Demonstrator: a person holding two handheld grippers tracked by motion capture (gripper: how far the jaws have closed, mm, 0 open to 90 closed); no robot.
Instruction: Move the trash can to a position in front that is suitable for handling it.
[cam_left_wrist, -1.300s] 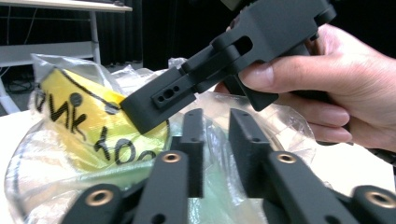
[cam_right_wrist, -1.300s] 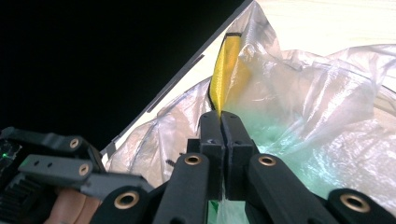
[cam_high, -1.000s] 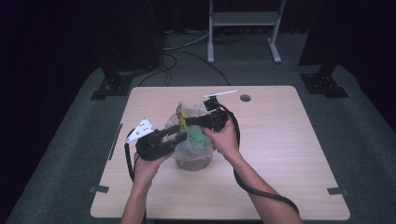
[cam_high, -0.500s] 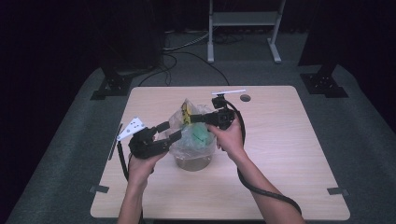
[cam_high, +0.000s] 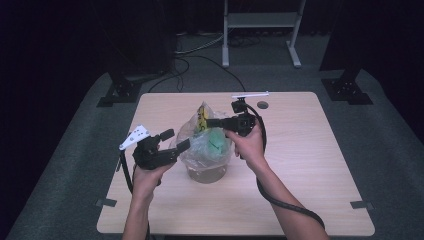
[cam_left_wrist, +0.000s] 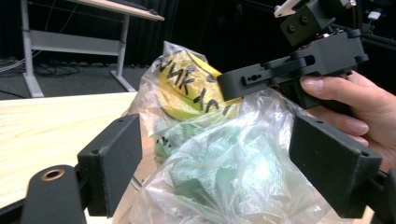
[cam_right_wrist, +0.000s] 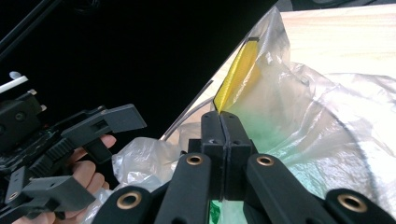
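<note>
Clear plastic bag (cam_high: 205, 150) sits mid-worktop (cam_high: 310, 165), between the two grippers; green contents and a yellow label with black lettering (cam_left_wrist: 187, 88) visible inside. Right gripper (cam_right_wrist: 223, 122): jaws pressed together, clenched on the bag's film just below the yellow label, at the bag's upper edge. Left gripper (cam_left_wrist: 219, 172): released, jaws spread wide, one each side of the bag's lower bulge, film directly ahead of it. In the high view the left gripper (cam_high: 176, 140) sits just beside the bag's flank, with its near jaw apparently touching the film.
</note>
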